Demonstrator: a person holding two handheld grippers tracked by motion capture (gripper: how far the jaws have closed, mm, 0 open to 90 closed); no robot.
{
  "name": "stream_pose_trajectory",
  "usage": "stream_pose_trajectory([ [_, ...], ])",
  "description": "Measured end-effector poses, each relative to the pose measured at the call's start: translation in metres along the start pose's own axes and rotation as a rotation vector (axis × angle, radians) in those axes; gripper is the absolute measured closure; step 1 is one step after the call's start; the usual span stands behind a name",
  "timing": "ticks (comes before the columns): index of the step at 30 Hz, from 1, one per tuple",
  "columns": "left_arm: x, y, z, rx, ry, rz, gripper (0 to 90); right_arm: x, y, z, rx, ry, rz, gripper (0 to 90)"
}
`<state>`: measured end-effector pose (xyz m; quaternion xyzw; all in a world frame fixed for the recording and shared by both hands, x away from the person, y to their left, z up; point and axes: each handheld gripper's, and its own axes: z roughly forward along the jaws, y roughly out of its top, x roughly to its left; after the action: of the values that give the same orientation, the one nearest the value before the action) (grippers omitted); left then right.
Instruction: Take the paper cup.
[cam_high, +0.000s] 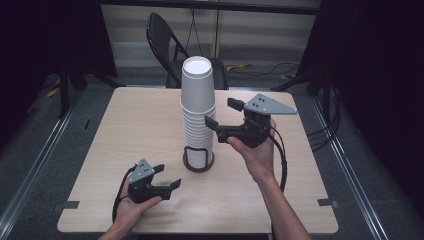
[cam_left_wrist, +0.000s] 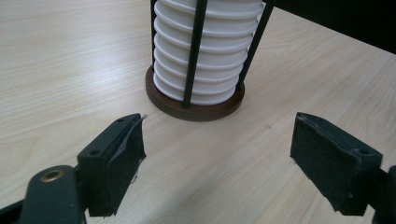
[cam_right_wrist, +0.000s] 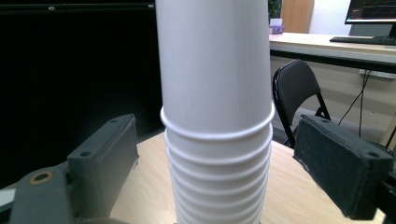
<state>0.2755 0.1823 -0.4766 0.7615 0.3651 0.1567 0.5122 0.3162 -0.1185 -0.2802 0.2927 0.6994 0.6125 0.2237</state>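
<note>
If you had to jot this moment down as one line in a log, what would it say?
right gripper: open, jaws either side of cup stack | left gripper: open, low, facing round holder base | nothing gripped | table

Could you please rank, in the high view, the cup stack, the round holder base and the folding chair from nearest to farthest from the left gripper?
From the left gripper:
1. Round holder base, just right of and beyond it on the table.
2. Cup stack, rising from that base.
3. Folding chair, behind the table's far edge.

Black grippers (cam_high: 171, 176), padded jaws, grey three-cornered plates.
</note>
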Motion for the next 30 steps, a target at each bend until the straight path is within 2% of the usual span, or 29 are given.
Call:
stream_pose_trajectory([
  [4, 0.0, 0.0, 0.001, -0.001, -0.003, -0.013, 17.0, -0.001, 0.006, 0.009, -0.004, 0.011, 0.004, 12.9],
  [9, 0.0, 0.0, 0.001, 0.0, -0.004, -0.013, 17.0, -0.004, 0.013, 0.024, -0.007, 0.016, 0.019, 12.8],
  [15, 0.001, 0.0, 0.001, 0.002, -0.005, -0.012, 17.2, -0.006, 0.019, 0.034, -0.003, 0.021, 0.016, 12.8],
  [17, 0.001, 0.0, 0.0, 0.0, -0.006, -0.011, 17.2, -0.01, 0.021, 0.039, -0.012, 0.033, 0.04, 12.8],
  [22, 0.001, 0.0, 0.001, 0.002, -0.008, -0.007, 17.4, -0.008, 0.024, 0.049, 0.002, 0.044, 0.029, 12.0],
  [26, 0.001, 0.0, 0.001, 0.002, -0.008, -0.007, 17.6, -0.007, 0.026, 0.056, 0.013, 0.031, 0.039, 10.7],
  [28, 0.001, 0.0, 0.001, 0.002, -0.008, -0.007, 17.6, -0.006, 0.025, 0.06, 0.016, 0.022, 0.016, 10.2],
  [30, 0.001, 0.0, 0.001, 0.003, -0.007, -0.008, 17.6, -0.004, 0.025, 0.064, 0.03, 0.01, 0.016, 9.7],
])
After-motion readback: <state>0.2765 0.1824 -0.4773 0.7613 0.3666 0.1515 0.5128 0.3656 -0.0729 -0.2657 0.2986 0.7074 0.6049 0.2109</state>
